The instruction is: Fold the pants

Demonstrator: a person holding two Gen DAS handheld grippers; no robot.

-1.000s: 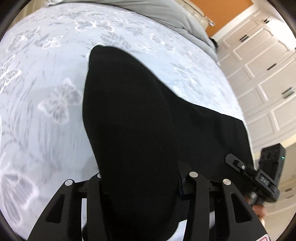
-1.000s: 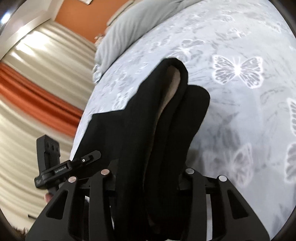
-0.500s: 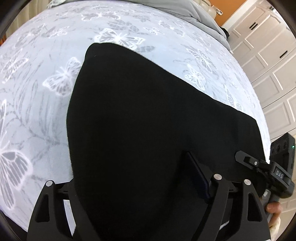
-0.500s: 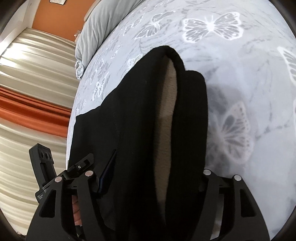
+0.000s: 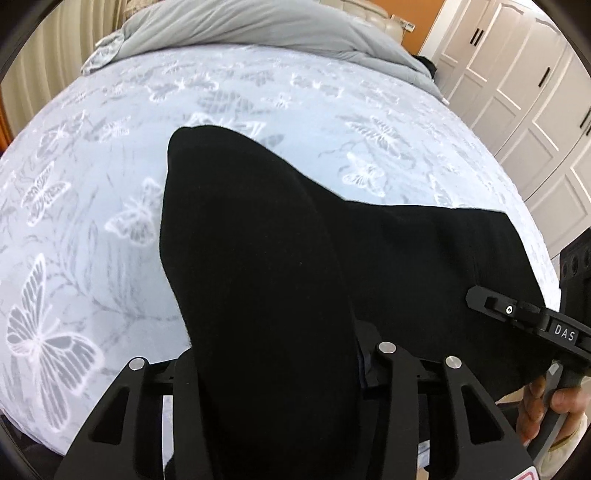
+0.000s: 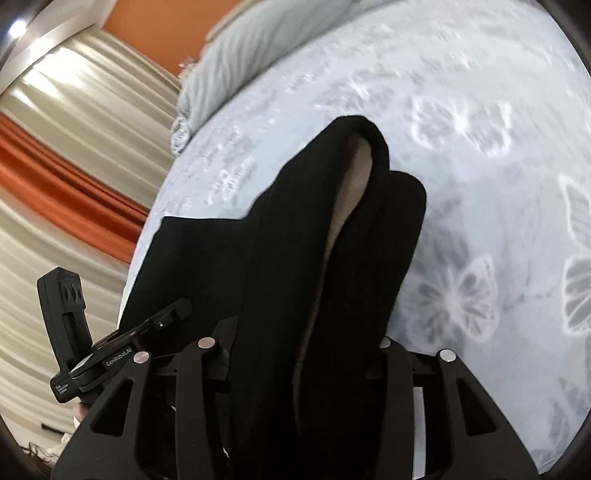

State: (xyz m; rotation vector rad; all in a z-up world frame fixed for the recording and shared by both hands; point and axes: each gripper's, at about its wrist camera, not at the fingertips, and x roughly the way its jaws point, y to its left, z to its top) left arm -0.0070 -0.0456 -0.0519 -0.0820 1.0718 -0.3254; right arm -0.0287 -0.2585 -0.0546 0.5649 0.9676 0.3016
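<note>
The black pants (image 5: 258, 277) lie on the bed, bunched and lifted at the near edge. My left gripper (image 5: 273, 362) is shut on a thick fold of the pants; the cloth hides the fingertips. My right gripper (image 6: 306, 354) is shut on another fold of the pants (image 6: 295, 258), whose beige lining (image 6: 351, 199) shows inside. The pants hang stretched between both grippers. The right gripper also shows at the right edge of the left wrist view (image 5: 517, 314), and the left gripper at the left of the right wrist view (image 6: 122, 339).
The bed has a pale blue butterfly-print sheet (image 5: 92, 221). A grey duvet (image 5: 258, 26) lies at the head of the bed. White wardrobe doors (image 5: 535, 92) stand to the right. Beige and orange curtains (image 6: 55, 166) hang to the left.
Both grippers have lifted and pulled back toward the near edge with the pants. The cloth, spread wider half a second ago, is gathered into narrow hanging folds again.
</note>
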